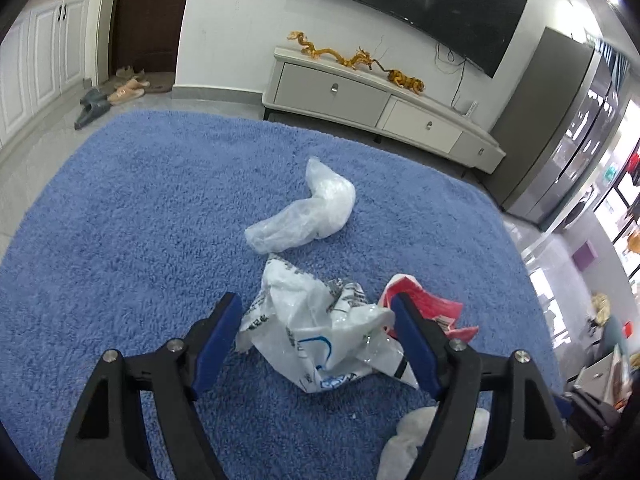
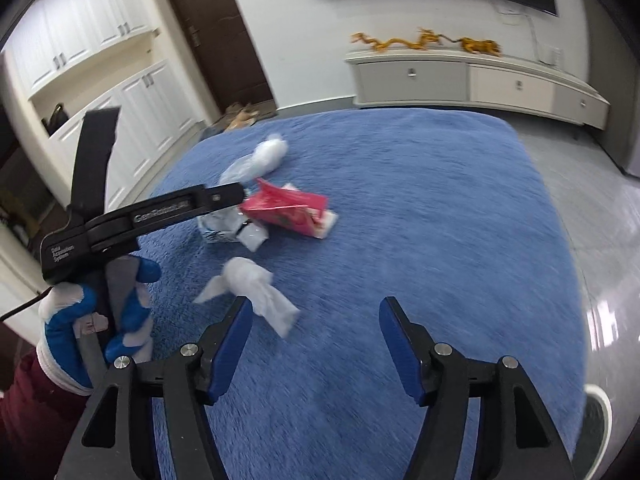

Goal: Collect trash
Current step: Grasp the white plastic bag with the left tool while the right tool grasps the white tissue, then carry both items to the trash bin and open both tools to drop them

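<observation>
Trash lies on a blue shaggy rug (image 1: 140, 220). My left gripper (image 1: 318, 308) is open, its blue fingers on either side of a crumpled white printed plastic bag (image 1: 316, 336). A red wrapper (image 1: 424, 304) lies just behind the right finger. A clear plastic bag (image 1: 308, 212) lies farther away. A white crumpled tissue (image 1: 416, 440) lies near, partly hidden by the gripper. My right gripper (image 2: 316, 312) is open and empty above the rug, with the white tissue (image 2: 252, 288) by its left finger. The red wrapper (image 2: 288, 208) and clear bag (image 2: 260, 156) lie beyond. The left gripper (image 2: 236, 194) reaches in from the left.
A low TV cabinet (image 1: 380, 100) with orange dragon figures stands along the far wall under a wall TV (image 1: 408, 4). Slippers (image 1: 104, 100) lie by a dark door. White cupboards (image 2: 100, 80) line the left. Grey tile floor (image 2: 580, 184) surrounds the rug.
</observation>
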The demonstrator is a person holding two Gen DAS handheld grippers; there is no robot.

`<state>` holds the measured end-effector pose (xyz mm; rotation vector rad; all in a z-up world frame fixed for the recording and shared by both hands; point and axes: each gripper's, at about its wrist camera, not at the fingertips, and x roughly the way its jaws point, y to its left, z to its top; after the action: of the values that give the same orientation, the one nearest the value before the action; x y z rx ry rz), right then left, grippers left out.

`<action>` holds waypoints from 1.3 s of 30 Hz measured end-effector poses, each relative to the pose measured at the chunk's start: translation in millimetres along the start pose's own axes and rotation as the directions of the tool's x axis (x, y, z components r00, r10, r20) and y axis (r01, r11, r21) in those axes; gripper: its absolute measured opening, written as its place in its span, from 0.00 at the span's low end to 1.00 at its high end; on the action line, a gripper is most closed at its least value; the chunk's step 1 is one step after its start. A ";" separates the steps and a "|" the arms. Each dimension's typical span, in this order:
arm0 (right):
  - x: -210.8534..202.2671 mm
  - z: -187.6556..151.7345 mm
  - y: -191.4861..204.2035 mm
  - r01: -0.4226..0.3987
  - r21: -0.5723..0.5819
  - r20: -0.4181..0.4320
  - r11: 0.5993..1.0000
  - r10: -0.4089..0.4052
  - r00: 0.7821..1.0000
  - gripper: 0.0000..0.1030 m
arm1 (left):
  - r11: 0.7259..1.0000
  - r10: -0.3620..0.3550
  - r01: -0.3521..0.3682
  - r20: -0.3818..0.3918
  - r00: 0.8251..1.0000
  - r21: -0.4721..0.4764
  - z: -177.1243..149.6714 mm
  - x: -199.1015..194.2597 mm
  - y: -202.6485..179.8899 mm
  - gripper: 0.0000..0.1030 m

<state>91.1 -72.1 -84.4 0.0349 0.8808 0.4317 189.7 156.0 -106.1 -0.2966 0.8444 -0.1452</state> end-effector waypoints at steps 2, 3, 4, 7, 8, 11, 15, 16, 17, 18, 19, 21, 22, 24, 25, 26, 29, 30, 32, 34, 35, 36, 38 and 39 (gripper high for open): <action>11.5 4.7 7.0 -0.016 -0.027 -0.012 1.000 0.016 1.000 0.62 | 1.000 -0.012 0.012 0.002 1.000 -0.014 -1.9 1.0 8.6 0.73; 13.5 5.5 8.2 -0.024 -0.034 -0.016 0.999 0.023 1.000 0.62 | 1.000 -0.011 0.011 0.001 1.000 -0.016 -4.0 1.4 11.6 0.72; 17.9 7.0 10.6 -0.031 -0.045 -0.020 0.999 0.030 0.999 0.61 | 1.000 -0.015 0.015 0.001 1.000 -0.018 -6.1 0.9 13.3 0.69; 30.3 10.2 17.9 -0.037 -0.079 -0.037 0.996 0.034 0.999 0.61 | 0.999 -0.029 0.029 0.005 1.000 -0.015 -7.9 -2.8 15.4 0.63; 34.4 10.6 19.6 -0.040 -0.084 -0.045 0.996 0.036 0.998 0.60 | 1.000 -0.029 0.029 0.005 1.000 -0.008 -9.5 -4.0 14.9 0.60; 42.2 8.6 23.8 -0.062 -0.090 -0.065 0.994 0.056 0.996 0.39 | 0.999 -0.036 0.036 0.008 0.999 -0.006 -13.8 -9.3 14.6 0.52; 42.8 2.2 24.5 -0.092 -0.077 -0.072 0.993 0.087 0.994 0.18 | 0.999 -0.042 0.042 0.017 0.999 0.004 -20.6 -20.3 14.9 0.44; 40.0 1.5 23.8 -0.095 -0.074 -0.066 0.993 0.090 0.994 0.13 | 0.999 -0.039 0.039 0.021 0.999 0.007 -22.7 -23.4 14.6 0.42; 36.0 0.0 22.8 -0.102 -0.066 -0.057 0.993 0.098 0.993 0.12 | 0.999 -0.033 0.033 0.027 0.999 0.010 -25.1 -27.3 13.5 0.41; 30.6 -1.8 21.4 -0.109 -0.054 -0.045 0.993 0.107 0.993 0.12 | 0.999 -0.030 0.029 0.033 0.999 0.015 -28.8 -32.3 12.3 0.33; 24.8 -3.5 20.2 -0.111 -0.044 -0.034 0.993 0.109 0.993 0.12 | 0.999 -0.031 0.030 0.035 0.999 0.019 -30.7 -35.9 10.8 0.33; 13.4 -7.0 18.4 -0.108 -0.030 -0.014 0.994 0.108 0.994 0.11 | 0.999 -0.034 0.033 0.050 0.998 0.026 -36.1 -46.6 7.6 0.32; 7.2 -9.0 17.7 -0.108 -0.025 -0.004 0.994 0.108 0.994 0.11 | 0.999 -0.039 0.038 0.058 0.998 0.029 -38.6 -51.9 6.8 0.31; -6.6 -13.4 15.4 -0.105 -0.010 0.017 0.994 0.105 0.994 0.11 | 0.998 -0.052 0.049 0.070 0.996 0.034 -43.6 -63.9 4.5 0.31; -12.2 -15.1 14.3 -0.104 -0.001 0.028 0.995 0.104 0.994 0.11 | 0.998 -0.057 0.055 0.074 0.996 0.036 -46.0 -68.8 3.9 0.31; -20.5 -18.0 12.6 -0.102 0.011 0.044 0.995 0.102 0.994 0.10 | 0.997 -0.063 0.059 0.083 0.995 0.043 -49.5 -76.6 1.2 0.31; -38.8 -24.1 8.6 -0.093 0.034 0.076 0.995 0.090 0.993 0.10 | 0.996 -0.064 0.057 0.106 0.992 0.073 -56.3 -93.3 -10.0 0.30; -44.8 -25.8 6.4 -0.088 0.046 0.088 0.995 0.083 0.993 0.10 | 0.995 -0.065 0.056 0.112 0.992 0.084 -57.4 -97.0 -13.2 0.30; -53.1 -28.1 1.3 -0.077 0.071 0.108 0.995 0.069 0.992 0.10 | 0.992 -0.073 0.060 0.117 0.990 0.108 -60.2 -103.7 -22.6 0.30; -60.3 -30.4 -4.7 -0.058 0.098 0.121 0.993 0.046 0.992 0.10 | 0.989 -0.088 0.073 0.114 0.989 0.130 -64.2 -109.0 -34.0 0.30; -63.9 -31.5 -8.4 -0.052 0.110 0.123 0.993 0.038 0.992 0.10 | 0.987 -0.094 0.078 0.113 0.989 0.139 -66.0 -110.9 -38.7 0.30; -66.9 -32.6 -12.2 -0.044 0.124 0.126 0.991 0.028 0.992 0.10 | 0.985 -0.103 0.086 0.111 0.989 0.148 -68.6 -112.9 -43.7 0.30; -75.8 -37.0 -18.6 -0.022 0.152 0.134 0.988 0.002 0.991 0.10 | 0.982 -0.117 0.100 0.105 0.988 0.160 -73.0 -115.8 -53.0 0.30; -78.3 -37.7 -20.9 -0.013 0.159 0.137 0.987 -0.009 0.991 0.10 | 0.980 -0.124 0.106 0.102 0.987 0.167 -75.6 -117.2 -58.1 0.30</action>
<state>26.5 -126.4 -55.0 0.2111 0.7784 0.3556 55.1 114.1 -51.6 -0.2000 0.7001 -0.3011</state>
